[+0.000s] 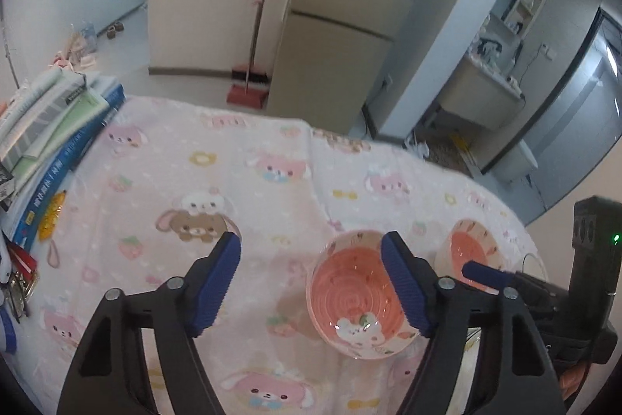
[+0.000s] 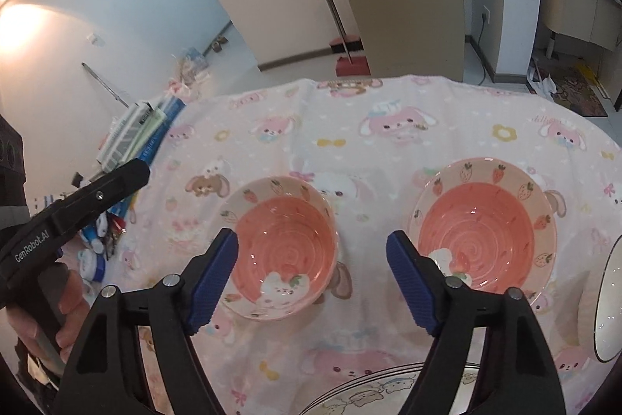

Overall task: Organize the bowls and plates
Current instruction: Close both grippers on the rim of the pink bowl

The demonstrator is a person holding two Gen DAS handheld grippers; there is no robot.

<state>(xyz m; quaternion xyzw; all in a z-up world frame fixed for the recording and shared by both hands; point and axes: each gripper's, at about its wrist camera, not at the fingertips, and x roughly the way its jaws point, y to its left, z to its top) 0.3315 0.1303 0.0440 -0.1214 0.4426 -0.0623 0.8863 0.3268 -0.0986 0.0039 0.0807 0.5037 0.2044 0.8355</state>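
Observation:
Two pink strawberry-rimmed bowls sit on a pink cartoon tablecloth [image 2: 388, 150]. The left bowl [image 2: 282, 253] also shows in the left wrist view [image 1: 357, 294]; the right bowl [image 2: 484, 226] also shows in that view [image 1: 472, 253]. My right gripper [image 2: 311, 273] is open and empty, hovering over the gap between the bowls. My left gripper [image 1: 311, 277] is open and empty, its right finger above the left bowl's rim. A white cartoon plate [image 2: 388, 393] lies at the near edge, and a dark-rimmed white plate [image 2: 610, 302] shows at the far right.
A stack of books [image 1: 50, 142] lies on the table's left side, with keys and small items [image 1: 15, 282] beside it. A broom and red dustpan [image 1: 248, 92] stand by the beige cabinets behind the table.

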